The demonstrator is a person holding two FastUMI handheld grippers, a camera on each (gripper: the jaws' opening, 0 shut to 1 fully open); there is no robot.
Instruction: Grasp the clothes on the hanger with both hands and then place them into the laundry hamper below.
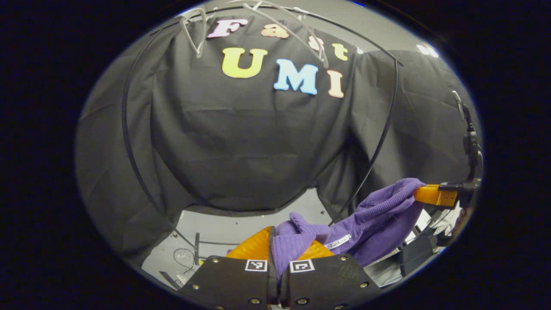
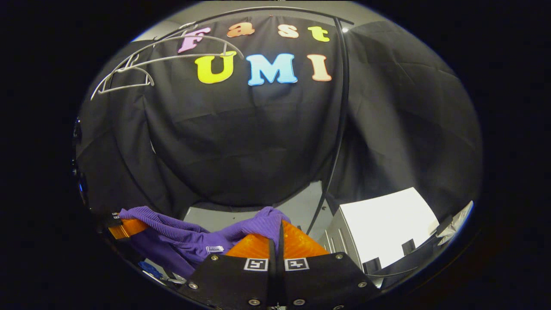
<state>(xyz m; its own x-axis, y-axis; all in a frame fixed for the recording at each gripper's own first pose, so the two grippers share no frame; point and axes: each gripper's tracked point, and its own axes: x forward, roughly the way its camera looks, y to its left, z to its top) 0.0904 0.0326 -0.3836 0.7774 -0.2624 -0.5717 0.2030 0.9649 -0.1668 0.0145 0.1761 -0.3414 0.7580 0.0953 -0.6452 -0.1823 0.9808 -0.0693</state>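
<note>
recording booth / lab setup, not a home: black cloth wall (image 1: 241,142) draped across the whole background, thin black tube frame (image 1: 127,129) arcing left, bare wire hangers (image 2: 142,64) upper left, white box (image 2: 383,224) lower right.

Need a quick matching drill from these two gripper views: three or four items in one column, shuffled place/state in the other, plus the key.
Things:
1. purple ribbed knit garment
2. bare pale wire hanger
3. white boxy bin
4. left gripper

Place or state:
A. stands low on the right in the right gripper view
B. hangs empty high up on the black rail
C. stretched between both grippers
D. closed on a fold of the purple cloth

Pairs: 1-C, 2-B, 3-A, 4-D
</note>
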